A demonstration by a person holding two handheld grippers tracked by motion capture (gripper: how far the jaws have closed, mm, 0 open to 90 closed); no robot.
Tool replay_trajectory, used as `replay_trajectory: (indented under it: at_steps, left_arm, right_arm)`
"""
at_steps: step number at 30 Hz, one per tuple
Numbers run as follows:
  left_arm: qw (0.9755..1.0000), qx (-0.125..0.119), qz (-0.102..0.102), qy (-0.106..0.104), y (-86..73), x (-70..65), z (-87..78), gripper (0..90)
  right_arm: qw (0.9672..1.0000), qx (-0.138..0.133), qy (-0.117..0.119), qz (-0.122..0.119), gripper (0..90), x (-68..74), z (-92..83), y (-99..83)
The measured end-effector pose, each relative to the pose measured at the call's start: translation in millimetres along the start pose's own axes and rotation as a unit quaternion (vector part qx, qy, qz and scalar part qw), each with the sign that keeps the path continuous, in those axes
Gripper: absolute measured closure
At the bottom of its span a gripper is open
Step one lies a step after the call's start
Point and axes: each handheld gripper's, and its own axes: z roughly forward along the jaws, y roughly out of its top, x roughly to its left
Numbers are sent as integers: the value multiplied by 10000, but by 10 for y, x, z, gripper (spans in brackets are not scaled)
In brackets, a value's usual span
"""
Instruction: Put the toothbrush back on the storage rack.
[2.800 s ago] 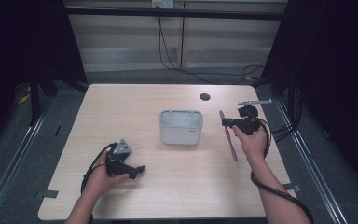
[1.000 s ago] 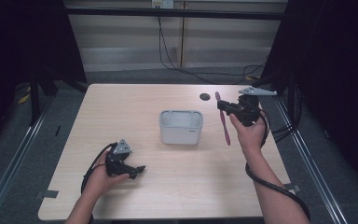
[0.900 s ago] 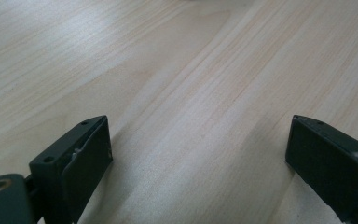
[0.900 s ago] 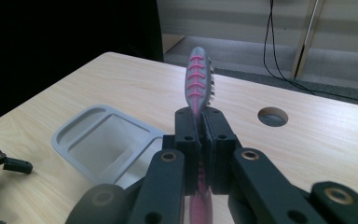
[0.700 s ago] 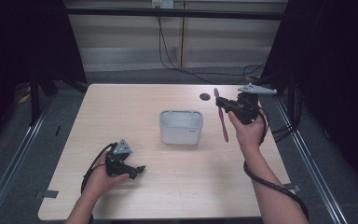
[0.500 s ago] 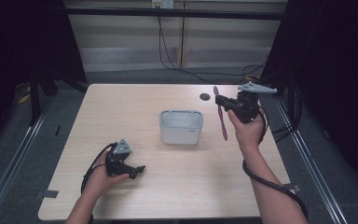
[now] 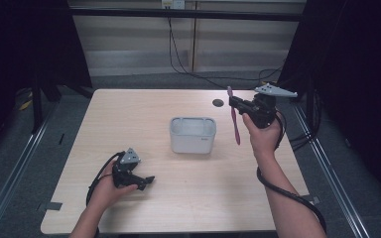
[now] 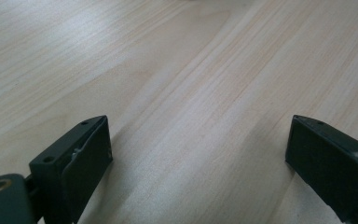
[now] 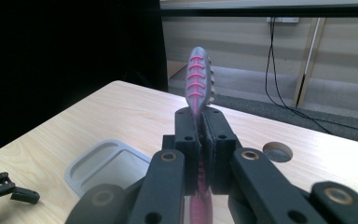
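High view with both gripper views. The right gripper, raised over the far right part of the table, pinches a pink toothbrush near its head end, jaws pressed flat on the handle. The toothbrush's long axis runs close to upright, the ribbed head pointing up past the jaws and the longer handle hanging below them. The grey bin stands on the table to the gripper's left and lower down, just beside the hanging handle but apart from it (its open top faces up, and nothing can be seen inside it). The right hand is much the nearer to the bin. The left gripper rests low at the near left, well apart, jaws spread wide over bare wood and holding nothing.
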Motion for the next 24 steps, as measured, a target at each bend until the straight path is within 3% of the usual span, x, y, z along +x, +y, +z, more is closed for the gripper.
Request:
replay_trajectory:
  at_steps: [24]
  left_arm:
    - [10000,-2,-10,-6,0,-1,1,66]
  right_arm:
    - [9994,-308,112,-110,858,110,80,127]
